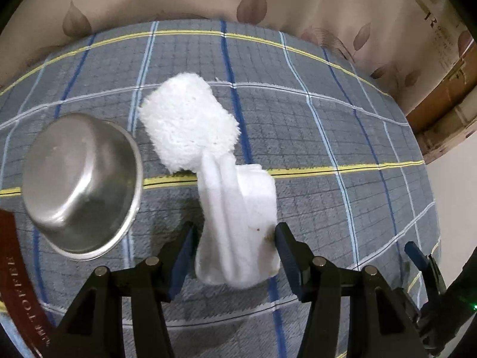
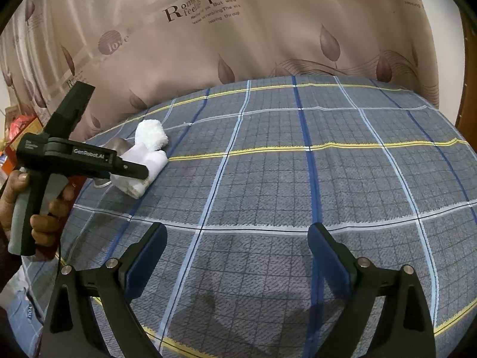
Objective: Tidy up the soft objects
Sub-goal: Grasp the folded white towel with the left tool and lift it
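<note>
Just right of the bowl, on the plaid blanket, lies the white cloth, its fluffy end on the bowl's far side. The left gripper straddles the cloth's smooth near end, jaws apart with both pads at its sides; whether they press, I cannot tell, though it looks set for a pick. The right gripper hangs spread and empty, well right of the bowl. The left tool reads "GenRobot.AI"; the curtain reads "love".

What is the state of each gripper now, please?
Left gripper: open, fingers astride the white cloth, not pressing it.
Right gripper: open, holding nothing.
</note>
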Motion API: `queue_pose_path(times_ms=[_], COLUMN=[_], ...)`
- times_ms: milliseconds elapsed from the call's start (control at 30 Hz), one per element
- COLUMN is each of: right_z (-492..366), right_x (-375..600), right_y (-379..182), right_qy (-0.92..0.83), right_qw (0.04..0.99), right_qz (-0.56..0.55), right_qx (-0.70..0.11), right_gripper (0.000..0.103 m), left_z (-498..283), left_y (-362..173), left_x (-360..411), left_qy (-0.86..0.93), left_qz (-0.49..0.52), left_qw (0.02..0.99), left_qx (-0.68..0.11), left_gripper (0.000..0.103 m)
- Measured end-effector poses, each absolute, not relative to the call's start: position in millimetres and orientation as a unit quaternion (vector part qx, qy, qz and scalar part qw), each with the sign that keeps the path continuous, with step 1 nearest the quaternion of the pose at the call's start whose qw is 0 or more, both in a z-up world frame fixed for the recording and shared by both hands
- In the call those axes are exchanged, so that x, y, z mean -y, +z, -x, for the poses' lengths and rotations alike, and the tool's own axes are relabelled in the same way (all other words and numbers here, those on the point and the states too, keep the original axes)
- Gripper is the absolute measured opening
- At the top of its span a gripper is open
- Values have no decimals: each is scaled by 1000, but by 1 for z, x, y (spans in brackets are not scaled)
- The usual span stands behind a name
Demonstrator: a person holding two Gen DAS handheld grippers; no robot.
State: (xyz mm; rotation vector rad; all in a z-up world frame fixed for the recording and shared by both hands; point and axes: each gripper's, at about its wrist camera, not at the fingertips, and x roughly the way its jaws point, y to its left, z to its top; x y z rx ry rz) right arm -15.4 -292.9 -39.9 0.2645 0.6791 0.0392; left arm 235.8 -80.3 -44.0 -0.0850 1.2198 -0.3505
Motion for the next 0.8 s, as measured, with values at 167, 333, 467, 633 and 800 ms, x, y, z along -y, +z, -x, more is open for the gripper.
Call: queue_pose_path(times_ms=[167, 333, 467, 633, 800], right_z=[15, 14, 11, 7, 4], right_x=[293, 293, 293, 295, 294], right_y=[-40, -40, -41, -43, -44], right_qy=[19, 17, 13, 12, 10], right_qw=[934, 933, 931, 929, 928], right_qz=[-129, -130, -130, -129, -126], right_qx=[-332, -334, -340, -346, -351], right_gripper=[94, 94, 94, 94, 94], left_z=[-235, -225, -211, -174, -129], left_y=[-46, -47, -38, -20, -21], left_x=[90, 101, 97, 88, 57], left_qy=[-168, -160, -163, -152, -113], left_qz=[21, -22, -8, 10, 54], left_qw=[808, 826, 845, 867, 866], left_qx=[-565, -541, -509, -475, -484], left_gripper=[56, 44, 26, 25, 25])
